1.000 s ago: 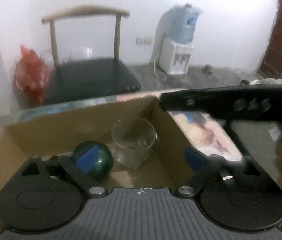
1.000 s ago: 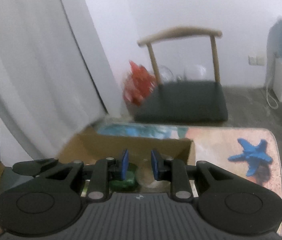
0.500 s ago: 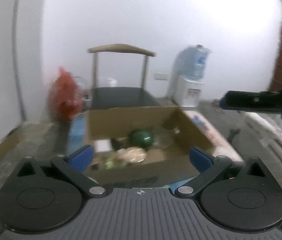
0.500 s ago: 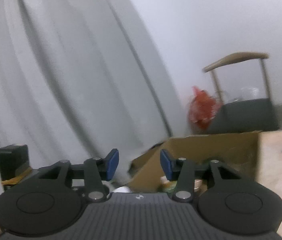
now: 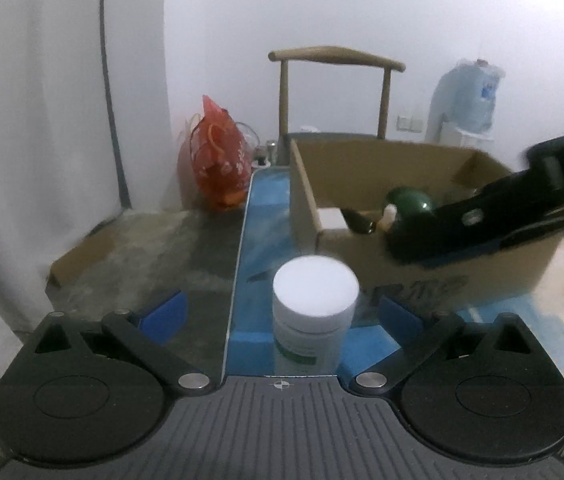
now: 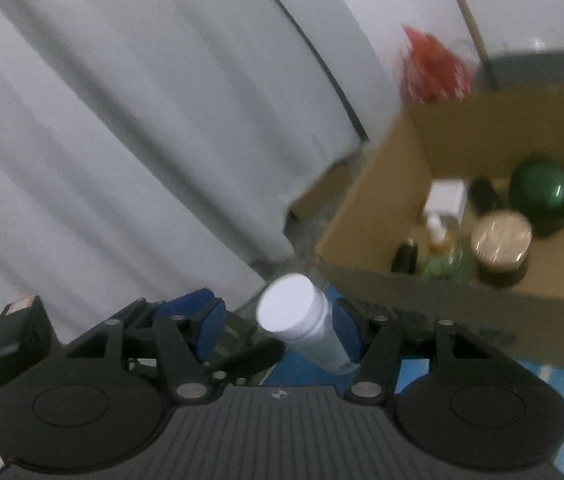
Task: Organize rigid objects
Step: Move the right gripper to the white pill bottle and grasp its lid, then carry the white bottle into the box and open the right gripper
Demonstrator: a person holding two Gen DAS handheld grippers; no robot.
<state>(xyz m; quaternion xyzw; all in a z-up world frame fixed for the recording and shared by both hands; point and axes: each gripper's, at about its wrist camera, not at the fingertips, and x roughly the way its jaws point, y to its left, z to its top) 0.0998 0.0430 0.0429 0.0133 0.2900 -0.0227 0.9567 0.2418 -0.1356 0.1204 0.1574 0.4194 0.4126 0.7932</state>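
Note:
A white-capped bottle (image 5: 314, 312) stands on the blue table mat just in front of the cardboard box (image 5: 462, 272). My left gripper (image 5: 280, 314) is open wide, with the bottle between its blue pads, not touching. My right gripper (image 6: 278, 326) is open around the same bottle (image 6: 302, 328), its right pad close beside it. The right gripper also shows in the left wrist view (image 5: 522, 208), reaching over the box front. The box (image 6: 382, 192) holds a green ball (image 6: 544, 192), a gold-lidded jar (image 6: 502, 240), a small spray bottle (image 6: 440, 248) and a white block (image 6: 448, 196).
A wooden chair (image 5: 334, 92) stands behind the box, a red bag (image 5: 218, 160) on the floor beside it. A white curtain (image 6: 122, 120) hangs on the left. A water dispenser (image 5: 466, 100) is at the back right. The table's left edge (image 5: 238, 264) runs beside the bottle.
Both grippers drew back from the box and swung left and down to the white bottle. The right gripper opened wider. The left gripper stayed open.

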